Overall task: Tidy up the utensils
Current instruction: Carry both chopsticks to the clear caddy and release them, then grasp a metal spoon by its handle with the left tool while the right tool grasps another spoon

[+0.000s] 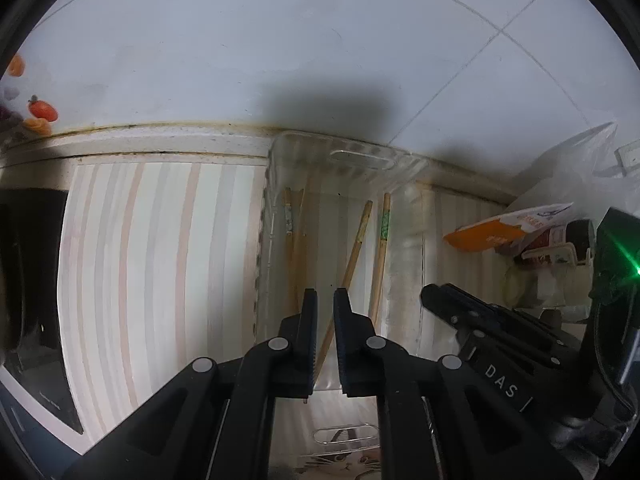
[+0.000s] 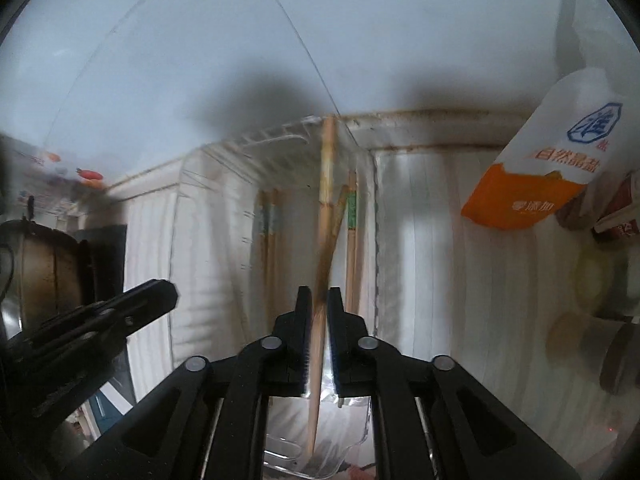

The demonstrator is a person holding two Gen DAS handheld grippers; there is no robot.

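The clear plastic bin [image 1: 276, 184] sits on the striped counter [image 1: 160, 240] against the tiled wall, with 4 chopsticks [image 1: 356, 248] lying inside. The left tool [image 1: 325, 312] hovers over the bin's near end, its narrow gap empty. The right tool [image 2: 319, 308], just right of it, pinches 1 chopstick [image 2: 327, 168] above the bin. An orange-and-white packet [image 2: 532, 184] leans right of the bin.

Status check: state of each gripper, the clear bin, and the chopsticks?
Left gripper: jaws narrowly apart, holding nothing.
Right gripper: shut on a chopstick, which runs between its fingers.
Clear bin: open-topped, standing on the striped counter.
Chopsticks in bin: lying lengthwise on the bottom, one crossed at an angle.
Salt bag: upright, leaning.
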